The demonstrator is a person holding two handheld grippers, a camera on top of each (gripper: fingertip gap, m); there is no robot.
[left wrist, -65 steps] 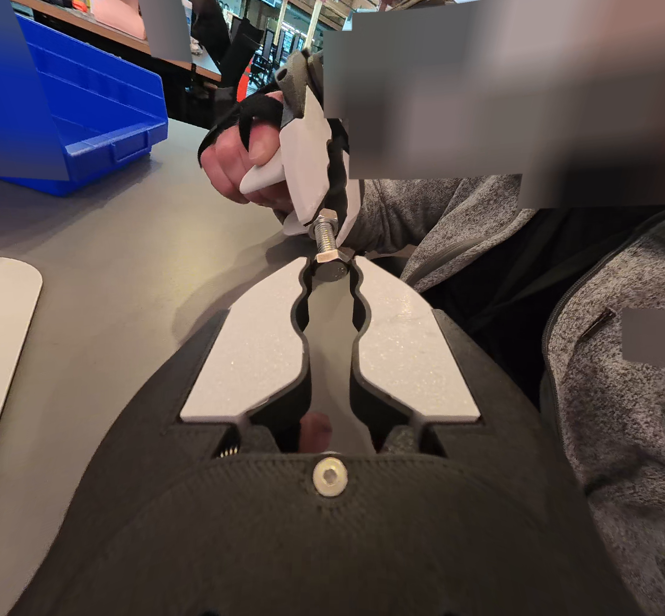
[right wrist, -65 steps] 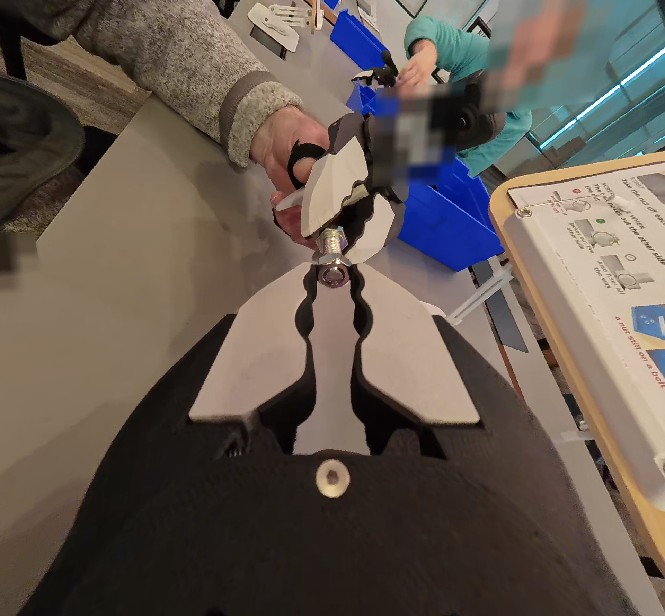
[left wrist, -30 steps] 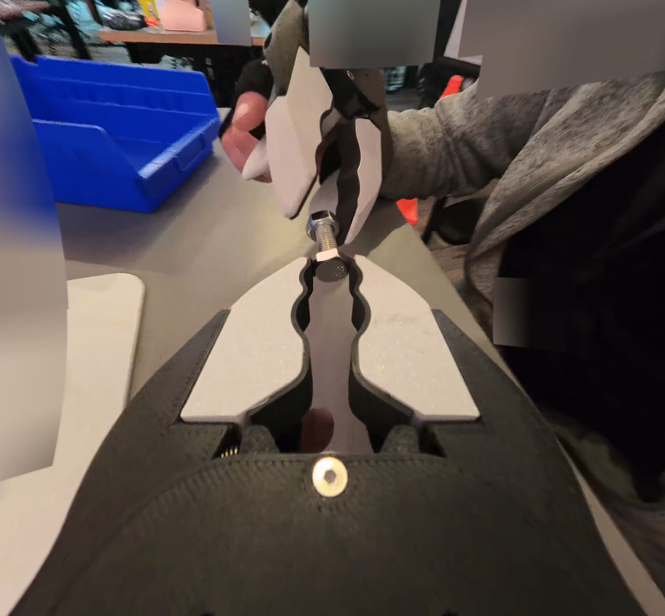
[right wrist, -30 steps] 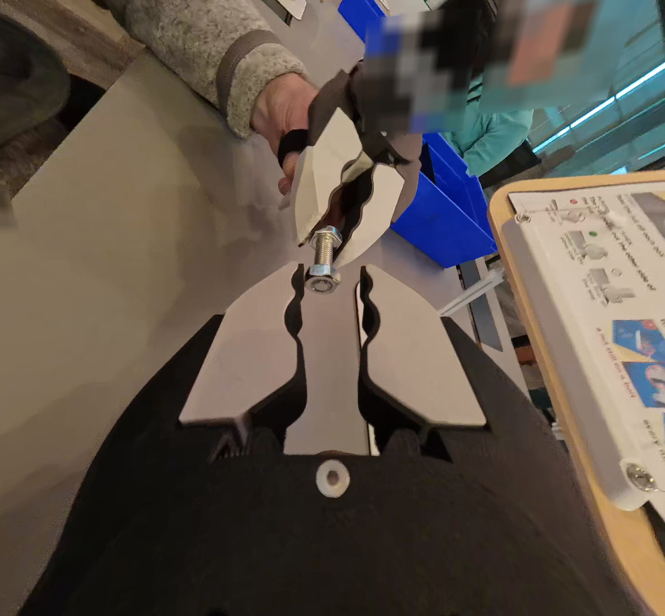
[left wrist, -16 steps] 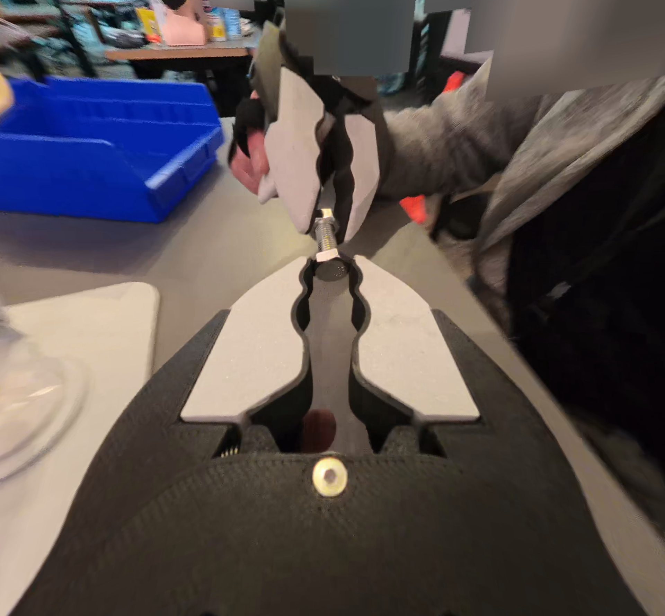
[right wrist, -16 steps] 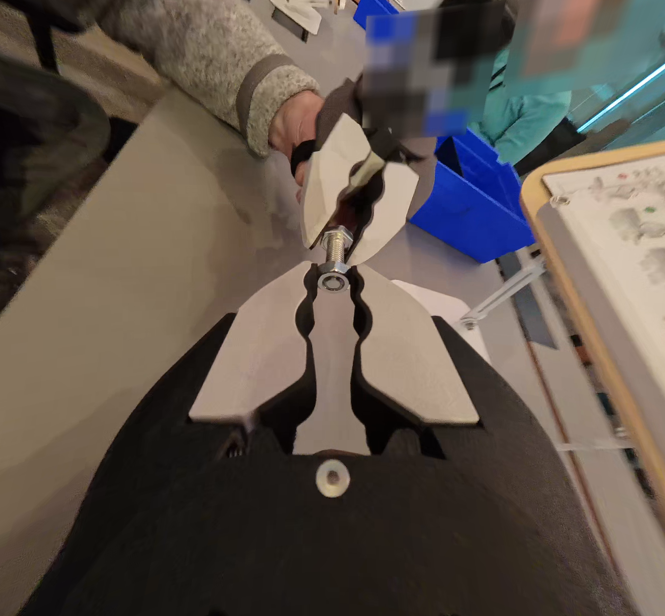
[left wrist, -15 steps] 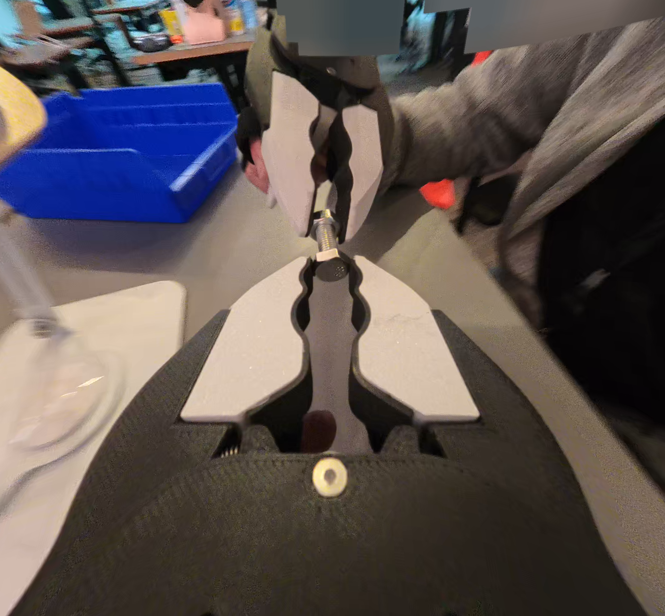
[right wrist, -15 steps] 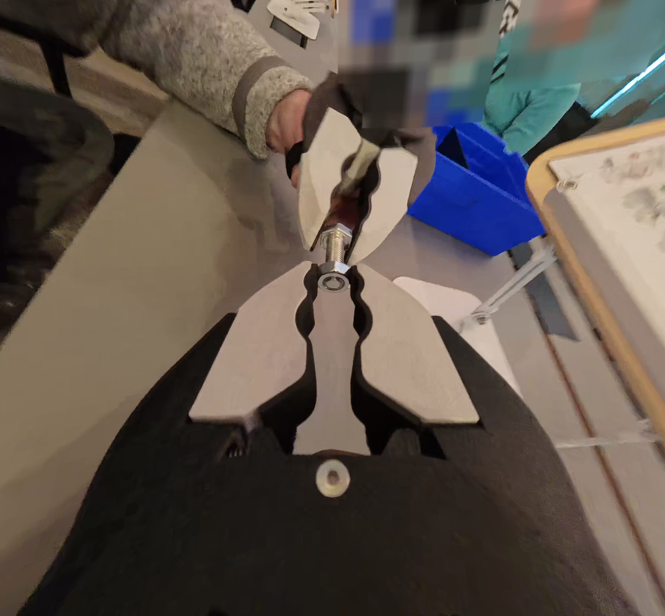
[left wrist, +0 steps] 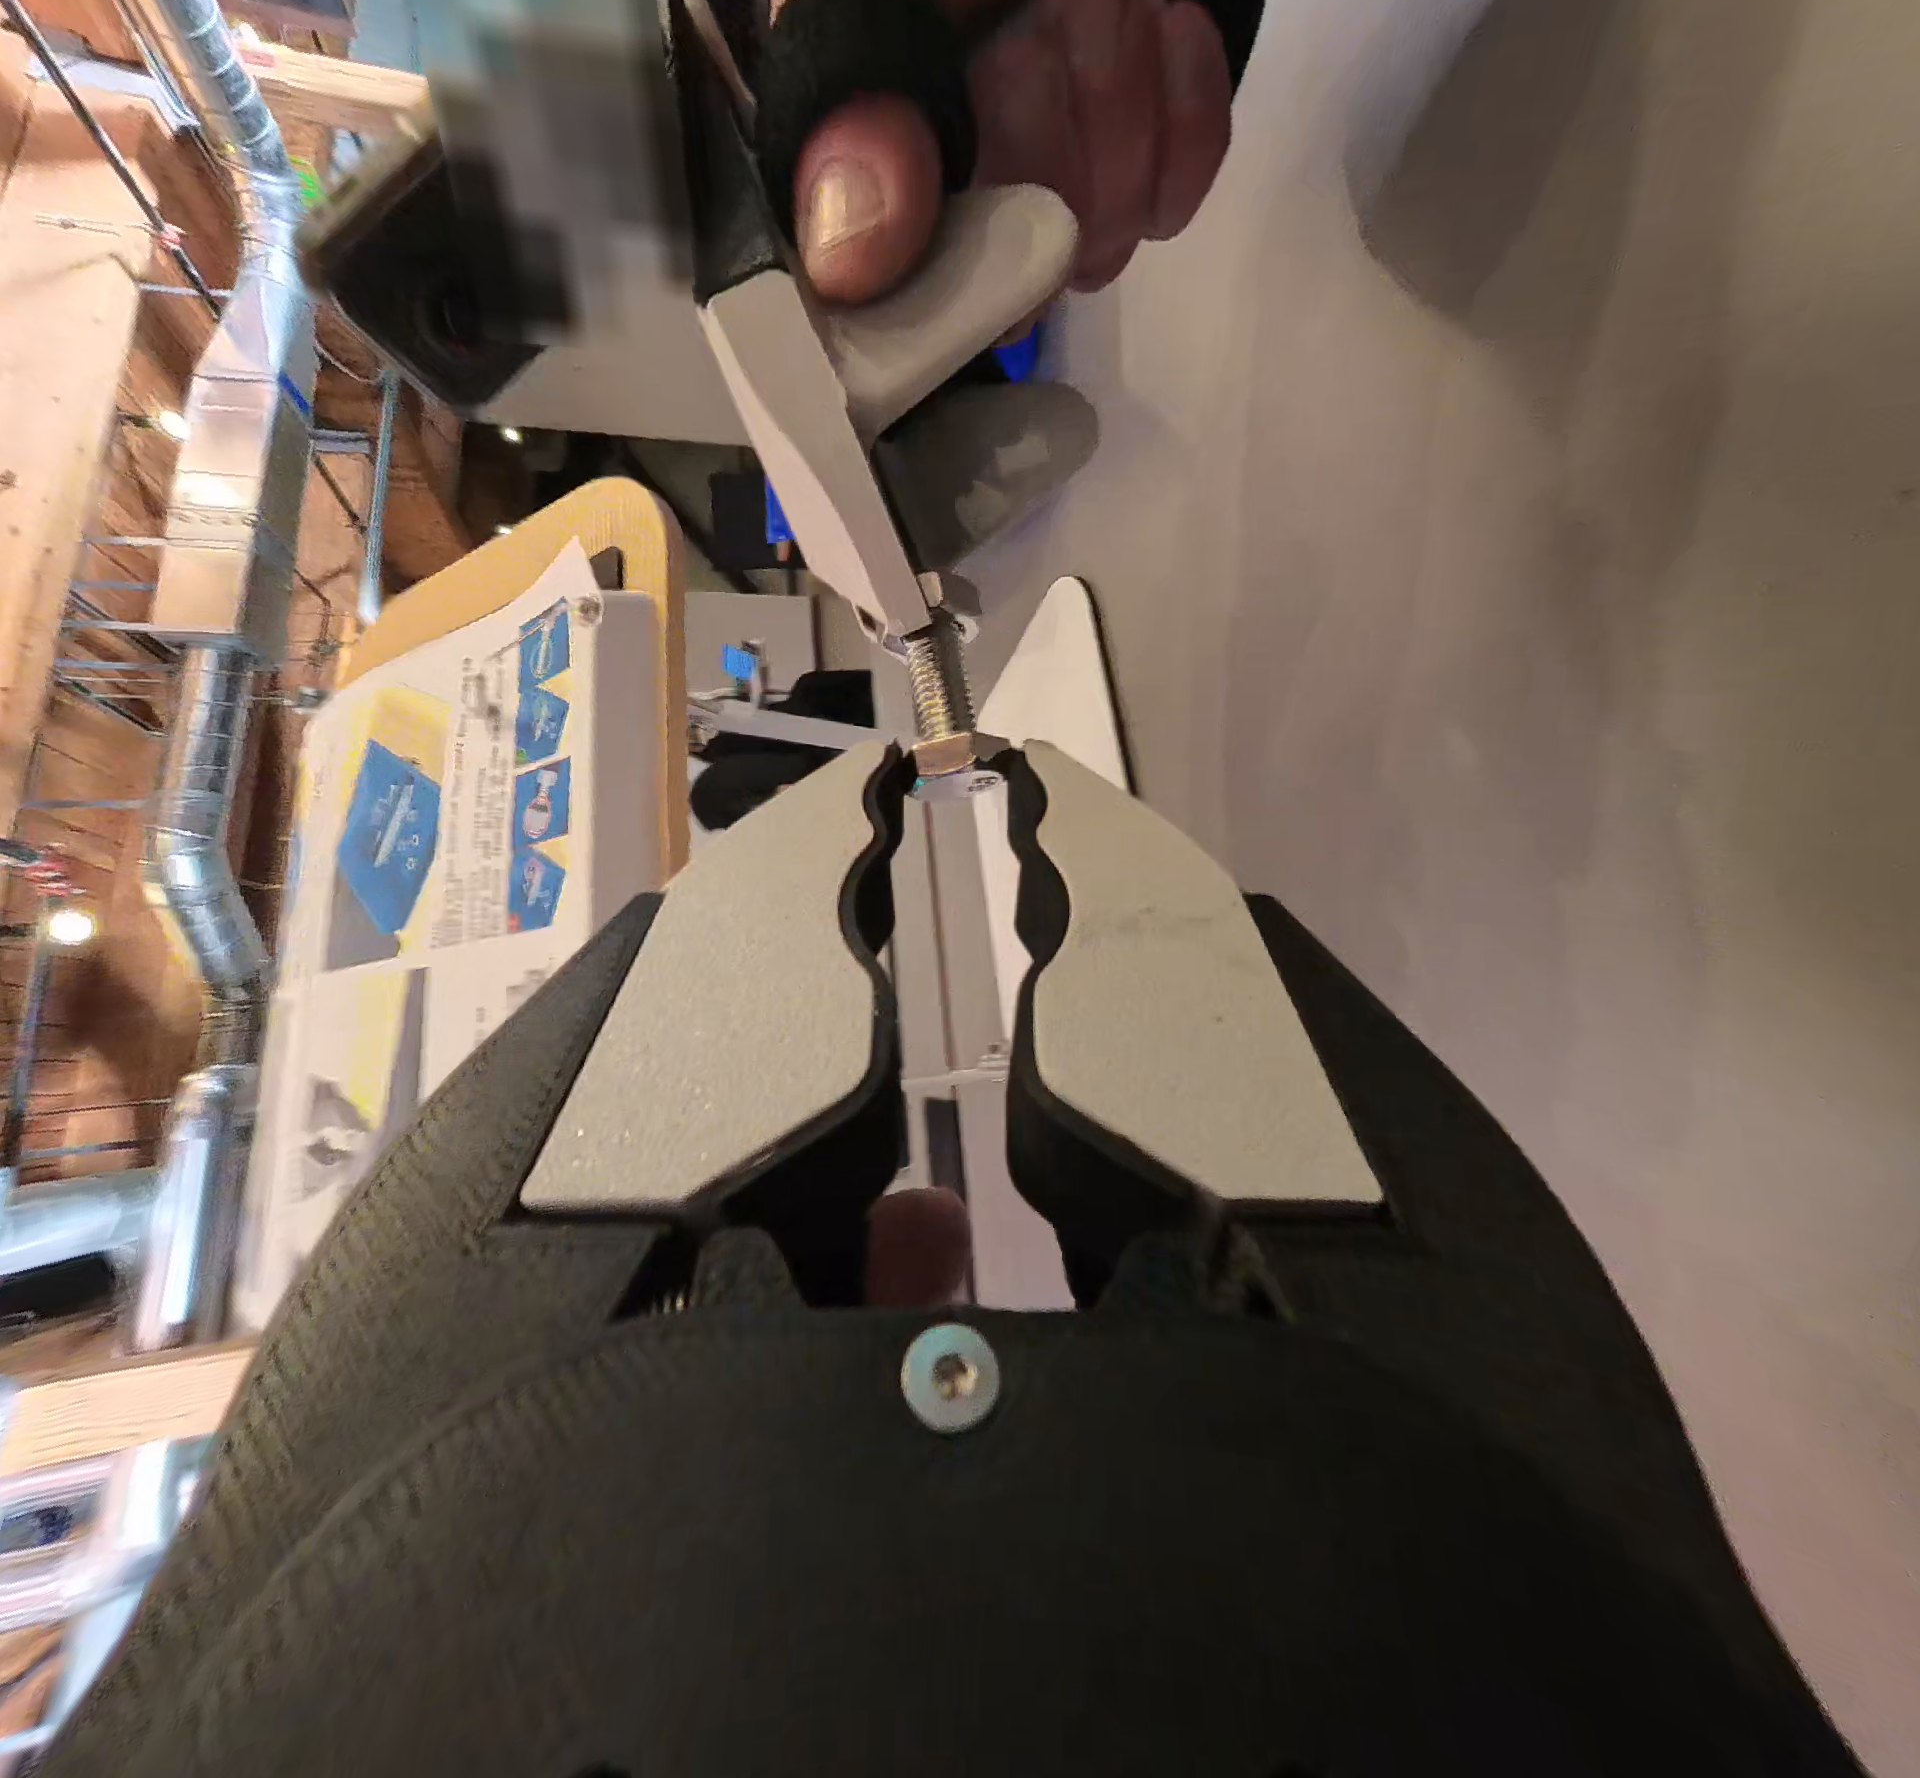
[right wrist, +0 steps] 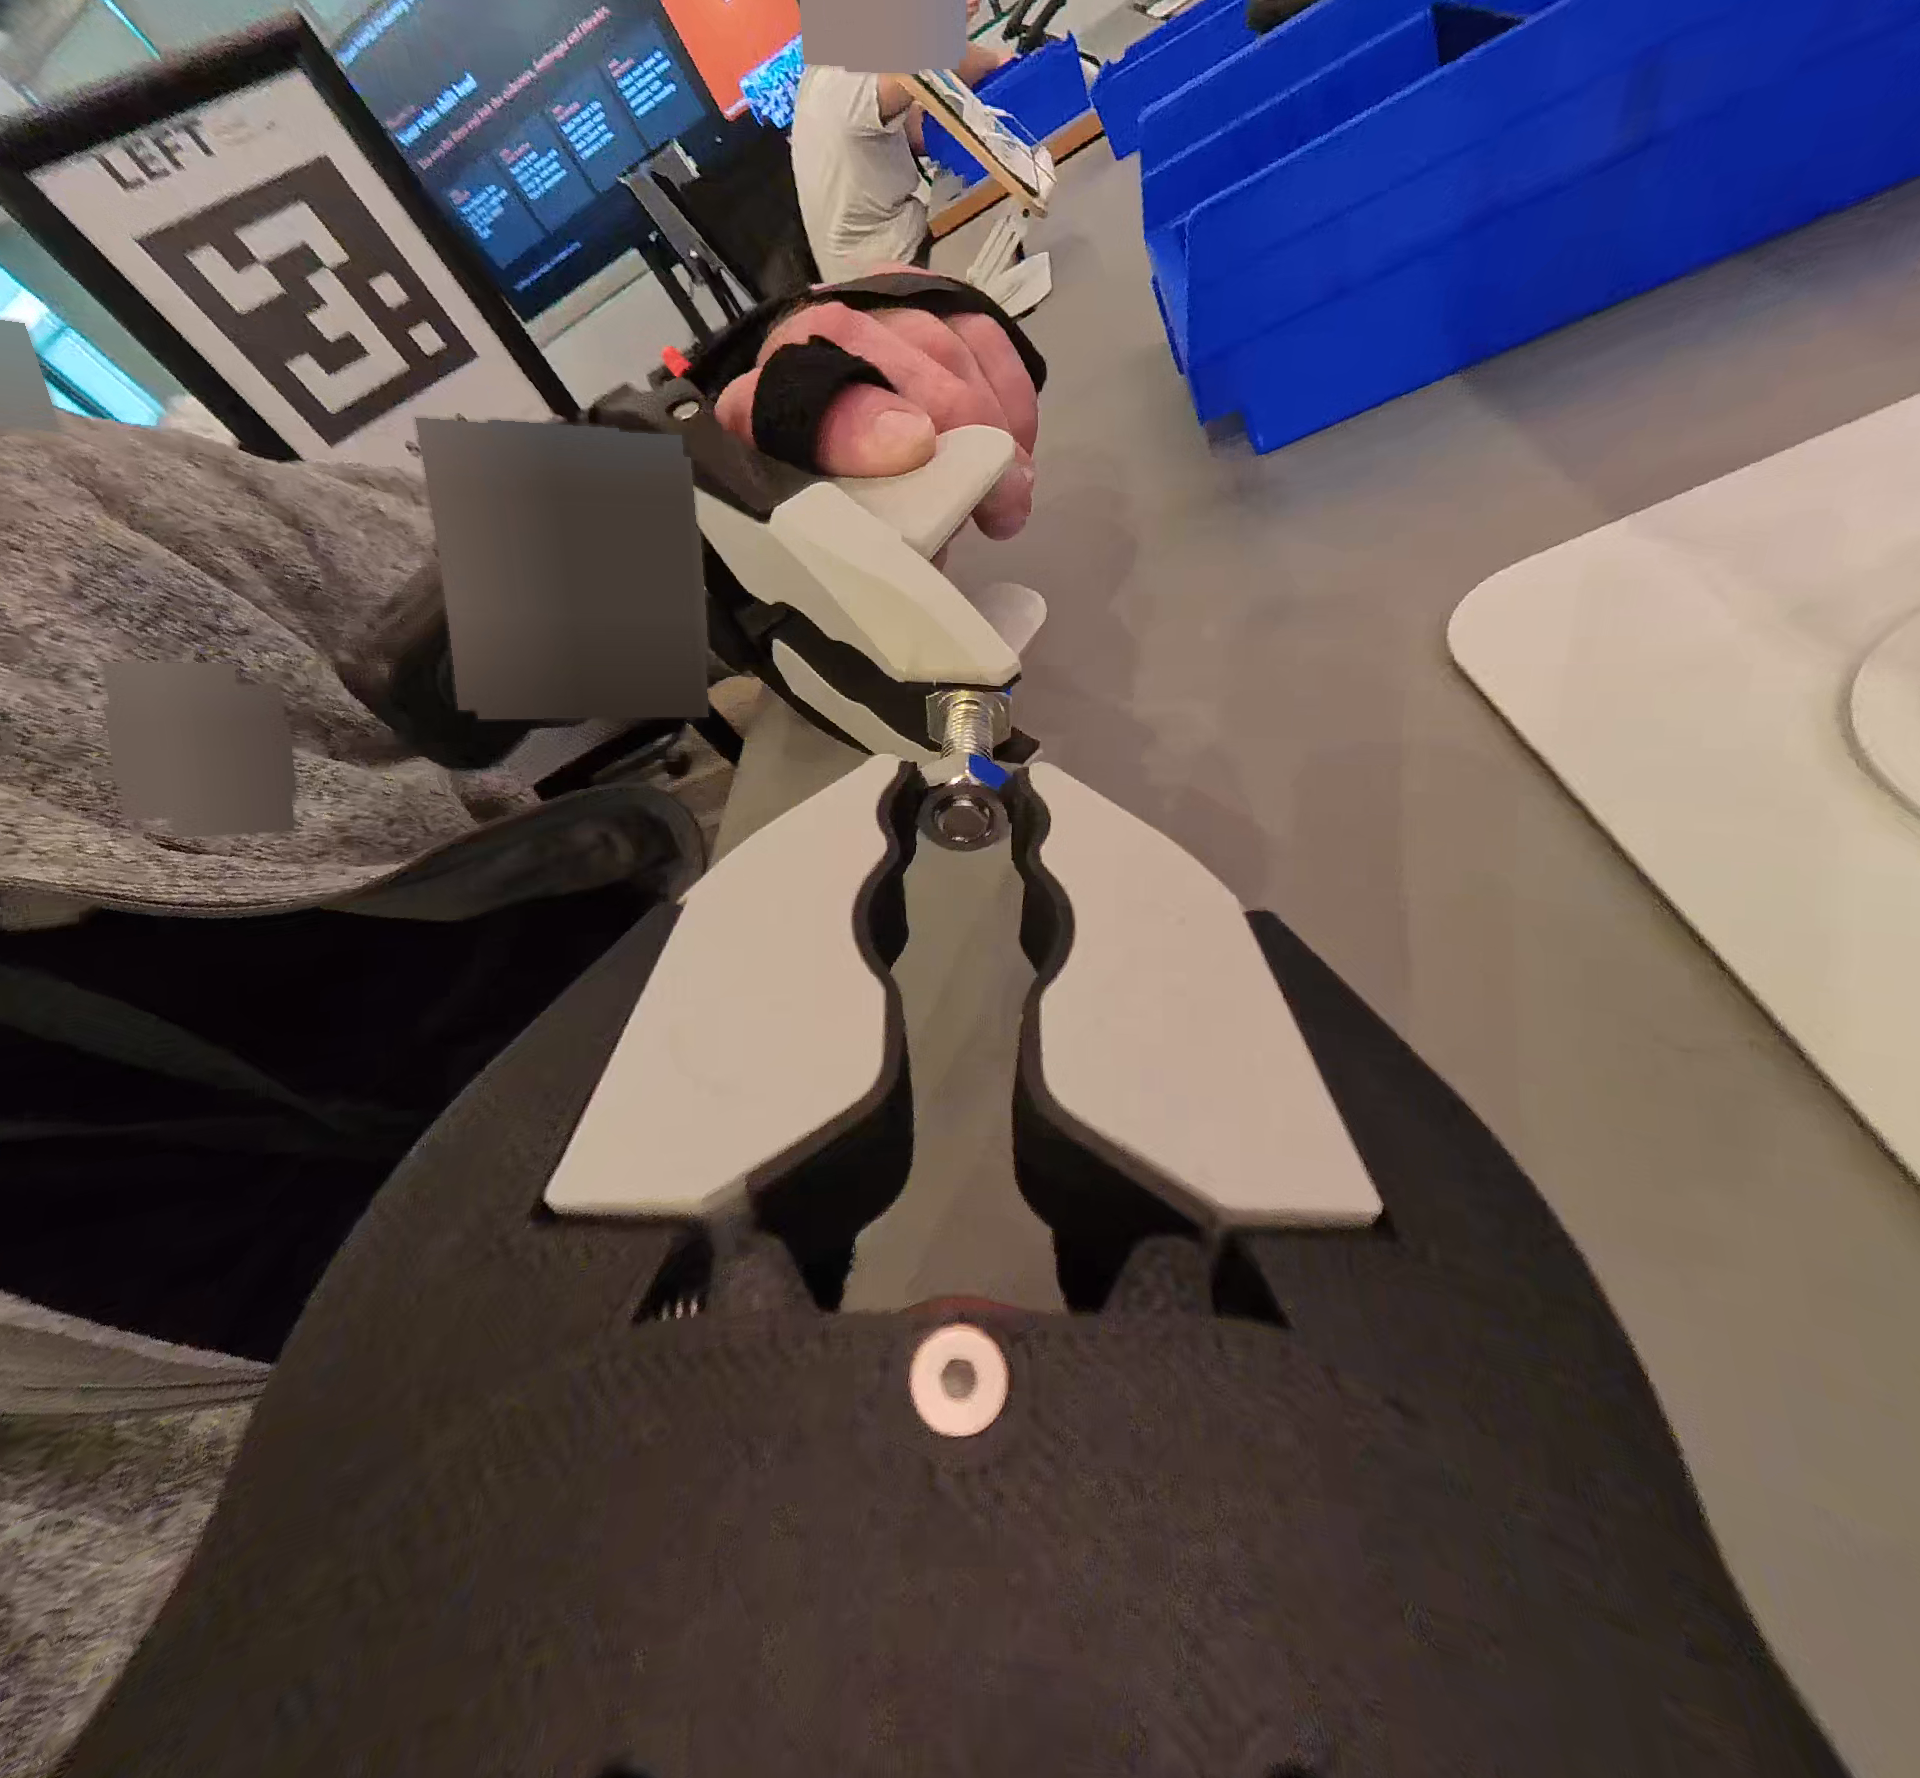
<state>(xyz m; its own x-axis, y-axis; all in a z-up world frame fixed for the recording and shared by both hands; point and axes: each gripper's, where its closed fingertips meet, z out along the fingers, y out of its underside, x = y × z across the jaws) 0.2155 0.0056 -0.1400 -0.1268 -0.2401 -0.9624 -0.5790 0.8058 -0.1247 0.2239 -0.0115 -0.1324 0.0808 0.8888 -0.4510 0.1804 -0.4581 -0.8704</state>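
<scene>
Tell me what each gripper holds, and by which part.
Both hold one silver threaded bolt. Left gripper clamps its hex head; right gripper clamps the hex nut at the other end.

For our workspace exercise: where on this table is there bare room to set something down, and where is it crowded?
Bare grey table lies between the white mat and the blue bins. It is crowded in the middle, where both hand-held grippers, left and right, clamp one bolt.
</scene>
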